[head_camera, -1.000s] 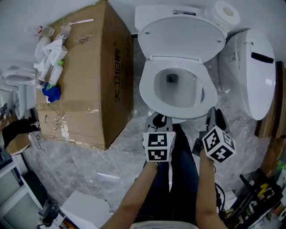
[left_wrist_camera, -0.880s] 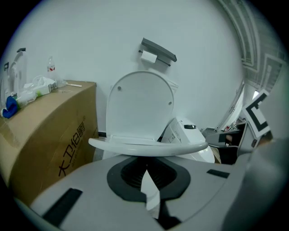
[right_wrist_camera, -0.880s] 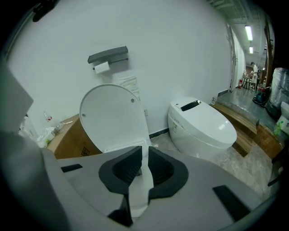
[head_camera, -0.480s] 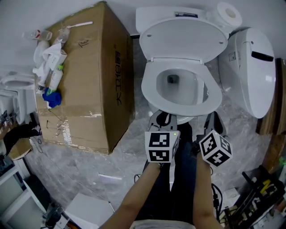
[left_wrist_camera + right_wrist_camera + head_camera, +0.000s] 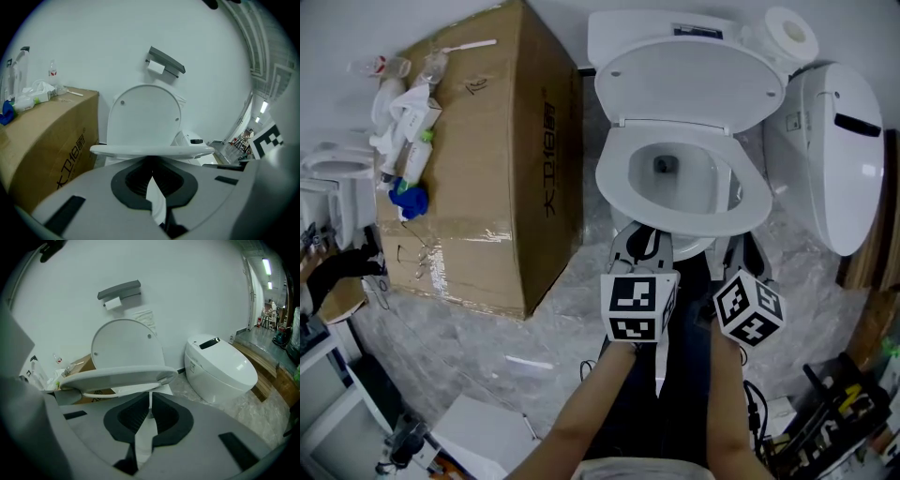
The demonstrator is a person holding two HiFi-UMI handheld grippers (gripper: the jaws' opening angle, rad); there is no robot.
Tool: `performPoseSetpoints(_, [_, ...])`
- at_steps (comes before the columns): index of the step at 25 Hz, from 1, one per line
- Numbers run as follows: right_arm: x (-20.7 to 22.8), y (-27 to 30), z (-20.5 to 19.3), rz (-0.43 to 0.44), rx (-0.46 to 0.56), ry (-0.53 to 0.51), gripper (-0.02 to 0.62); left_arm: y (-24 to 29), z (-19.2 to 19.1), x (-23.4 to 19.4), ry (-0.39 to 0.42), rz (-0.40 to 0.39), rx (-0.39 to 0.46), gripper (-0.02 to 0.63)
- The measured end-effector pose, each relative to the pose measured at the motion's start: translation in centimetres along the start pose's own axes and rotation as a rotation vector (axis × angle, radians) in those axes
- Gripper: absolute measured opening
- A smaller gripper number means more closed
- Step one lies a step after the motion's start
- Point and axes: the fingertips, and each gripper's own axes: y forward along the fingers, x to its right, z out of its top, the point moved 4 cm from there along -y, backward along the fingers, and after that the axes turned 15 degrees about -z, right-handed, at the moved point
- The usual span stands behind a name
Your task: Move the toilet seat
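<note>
The seat lies over the bowl. In the right gripper view its front looks tipped a little clear of the rim. The lid stands up against the tank.

Both grippers are right at the seat's front edge, poking in from below. The left gripper has its jaws pressed together with nothing in them. The right gripper has just been closing its jaws, and they all but meet, also with nothing between them. Only the seat's lip hangs just above the tips.

To my eye neither one is pinching the seat. They look set to nudge it up from underneath like two blunt fingers. To do that well, I'd keep both tips under the lip and level with each other, so the seat doesn't twist on its hinge. I'd raise them in an arc toward the lid rather than straight up, staying in touch until the seat leans back.

A box stands close on the left and a second toilet on the right, both seemingly clear of the swing.
</note>
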Motion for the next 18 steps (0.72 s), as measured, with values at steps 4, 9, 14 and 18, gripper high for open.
performPoseSetpoints(4, [-0.8,0.6,1.2,0.035,0.009,-0.025,0.032,0.3,1.1,0.1,0.003,0.027,0.022,0.015])
performPoseSetpoints(9, [-1.9,1.3,2.9,0.068,0.026,-0.075,0.031,0.8,2.6,0.0,0.014,0.073,0.045,0.015])
performPoseSetpoints(14, [-2.7,2.1,4.2,0.103,0.022,-0.089,0.031,1.2,4.2,0.0,0.005,0.1,0.067,0.015])
performPoseSetpoints(18, [-3.1,2.8,5.5,0.117,0.023,-0.101,0.031,1.7,5.4,-0.2,0.006,0.123,0.088,0.015])
